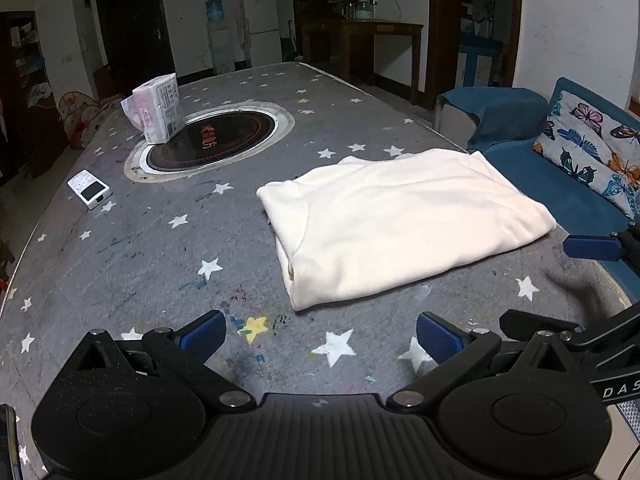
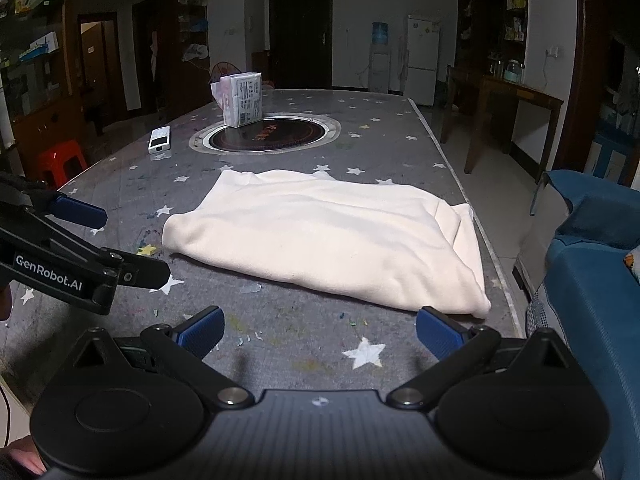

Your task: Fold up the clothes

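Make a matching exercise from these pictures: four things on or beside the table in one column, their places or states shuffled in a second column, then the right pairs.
Things
1. cream garment
2. tissue pack
3. white remote
4. butterfly cushion

Places or states
A. standing at the rim of the round hotplate
B. on the blue sofa
C. folded, lying flat near the table's right edge
D. flat on the star cloth, left of the hotplate

Pairs: 1-C, 2-A, 3-D, 4-B
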A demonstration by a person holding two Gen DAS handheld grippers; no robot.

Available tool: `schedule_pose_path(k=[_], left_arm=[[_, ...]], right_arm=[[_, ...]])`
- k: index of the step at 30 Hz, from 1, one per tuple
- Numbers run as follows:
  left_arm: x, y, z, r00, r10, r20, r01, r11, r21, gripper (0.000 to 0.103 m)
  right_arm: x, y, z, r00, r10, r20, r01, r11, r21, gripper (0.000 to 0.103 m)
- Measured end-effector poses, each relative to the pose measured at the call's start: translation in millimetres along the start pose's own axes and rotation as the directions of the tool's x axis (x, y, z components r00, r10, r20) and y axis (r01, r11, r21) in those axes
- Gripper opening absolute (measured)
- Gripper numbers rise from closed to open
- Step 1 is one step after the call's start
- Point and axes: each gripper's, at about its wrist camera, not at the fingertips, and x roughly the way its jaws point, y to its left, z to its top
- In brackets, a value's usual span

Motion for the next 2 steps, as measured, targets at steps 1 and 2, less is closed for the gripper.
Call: schedule_pose_path(k=[1, 2], left_arm=[[-0.3, -0.2, 0.4, 1.0, -0.001, 0.002, 0.001, 1.0, 0.0, 0.103], [-0.4, -0.5, 0.8, 1.0, -0.004, 0.003, 0.004, 1.0, -0.001, 0.103]], right_arm=[[-0.1, 0.0, 0.1, 1.0, 0.0, 0.001, 0.0, 1.0, 0.0, 0.103], [-0.3, -0.1, 0.1, 1.0, 0.0, 0.001, 0.0, 1.0, 0.001, 0.103]])
